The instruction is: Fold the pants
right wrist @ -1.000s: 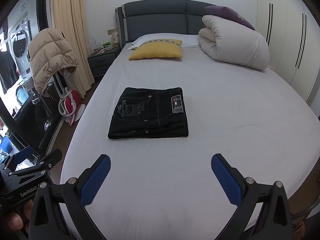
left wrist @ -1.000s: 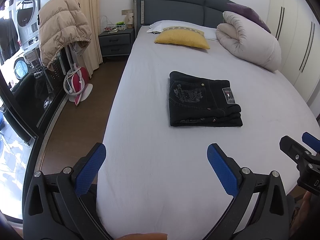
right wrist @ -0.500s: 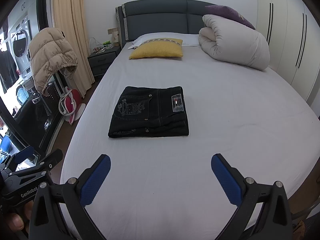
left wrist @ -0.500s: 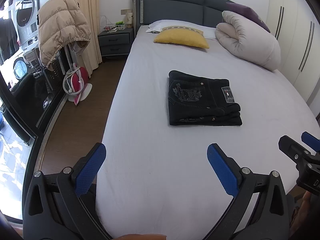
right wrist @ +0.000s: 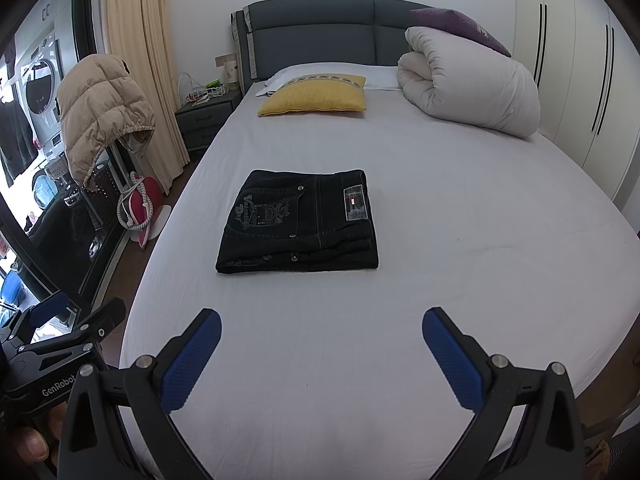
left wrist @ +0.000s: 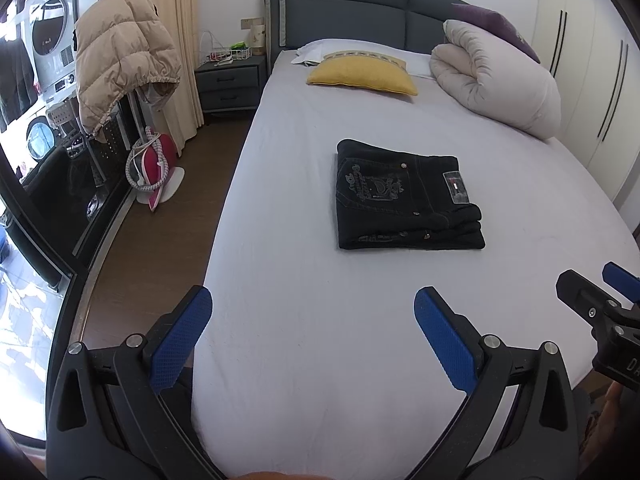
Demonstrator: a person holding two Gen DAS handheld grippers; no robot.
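The pants (right wrist: 298,222) are lying folded on the bed (right wrist: 460,248), near its middle. Behind them a cushion (right wrist: 314,98) is resting before the headboard (right wrist: 320,32), with a rolled duvet (right wrist: 472,88) lying to its right. A nightstand (right wrist: 204,118) is standing left of the bed, a jacket (right wrist: 100,112) hanging farther left.
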